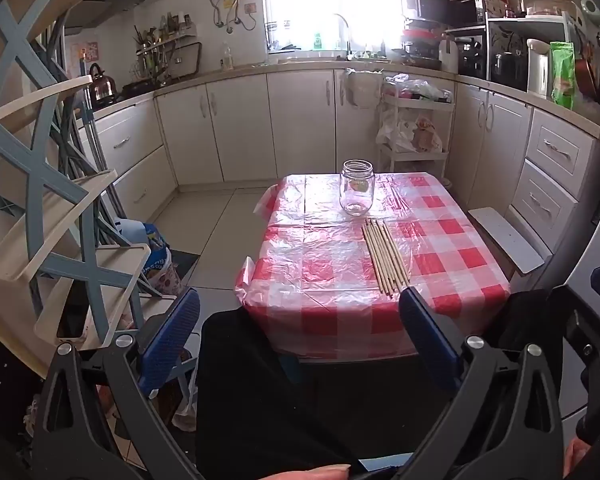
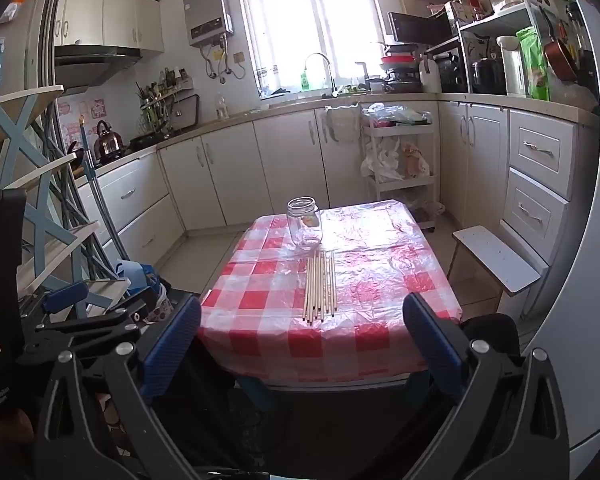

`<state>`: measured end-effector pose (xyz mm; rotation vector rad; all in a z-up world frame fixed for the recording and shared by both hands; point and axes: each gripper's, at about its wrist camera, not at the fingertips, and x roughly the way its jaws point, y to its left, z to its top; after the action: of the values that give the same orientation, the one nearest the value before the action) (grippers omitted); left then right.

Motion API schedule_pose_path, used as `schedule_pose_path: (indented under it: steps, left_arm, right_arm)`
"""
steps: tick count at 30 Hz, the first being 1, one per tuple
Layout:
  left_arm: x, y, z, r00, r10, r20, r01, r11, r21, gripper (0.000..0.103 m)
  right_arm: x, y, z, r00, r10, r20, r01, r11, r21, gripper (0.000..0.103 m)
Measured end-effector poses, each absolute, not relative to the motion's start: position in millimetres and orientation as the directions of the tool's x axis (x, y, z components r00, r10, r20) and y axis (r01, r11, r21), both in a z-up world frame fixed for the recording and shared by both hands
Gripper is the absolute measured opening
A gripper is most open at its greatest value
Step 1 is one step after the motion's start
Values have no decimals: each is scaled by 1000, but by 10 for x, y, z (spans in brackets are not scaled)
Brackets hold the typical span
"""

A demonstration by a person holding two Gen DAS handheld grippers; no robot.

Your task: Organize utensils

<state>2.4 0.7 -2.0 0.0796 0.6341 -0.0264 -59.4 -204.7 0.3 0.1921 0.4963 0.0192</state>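
Several wooden chopsticks [image 1: 384,258] lie side by side on a small table with a red-and-white checked cloth [image 1: 320,280]. An empty clear glass jar [image 1: 357,193] stands upright just beyond them. My left gripper [image 1: 300,316] is open and empty, held back before the table's near edge. In the right wrist view the chopsticks [image 2: 320,286] and jar [image 2: 304,223] show on the same table [image 2: 380,280]. My right gripper [image 2: 302,320] is open and empty, also short of the near edge. The left gripper's body [image 2: 80,312] shows at that view's left.
A blue-and-cream shelf rack [image 1: 40,184] stands close on the left. A white stool [image 2: 496,258] sits right of the table. A white trolley with bags [image 1: 416,120] stands behind it. Kitchen cabinets [image 1: 240,128] and counters line the back and right walls.
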Motion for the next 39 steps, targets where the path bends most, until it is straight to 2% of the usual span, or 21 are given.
schedule_pose_path:
  steps: [1,2,16,22,29,35,39]
  left_arm:
    - [44,10,-35,799,1,-601,48,997,66,96]
    - [10,7,-20,825,-6,-565,53,996,68,96]
    - [-55,2,25,798,-2,-602,57,996,71,96]
    - [-69,46,-73,775,-66,-628,100,995,19,96]
    - [-130,122,41,800,-80,-594,96,995,-5,96]
    - [-124,227,229,830,-38,-557,40,999,-9,96]
    - [-137,250,261,835,-32,-549,30,999,-13,96]
  right_arm:
    - [-592,-2050,-3,879,66,-473,28,982,189,97]
    - [-588,-2055,-13,877,67,-475,29,981,191,97]
    - [-623,-2054,43,879,63,-472,28,983,183,97]
    - [-656,-2048,106,887,58,-457,24,985,171,97]
    - [-604,-2008,251,894,70,-444,-1,988,153,97]
    - [-548,-1939,422,906,71,-417,-4,987,161,97]
    - [-567,-1880,371,895,78,-439,-11,988,154,97]
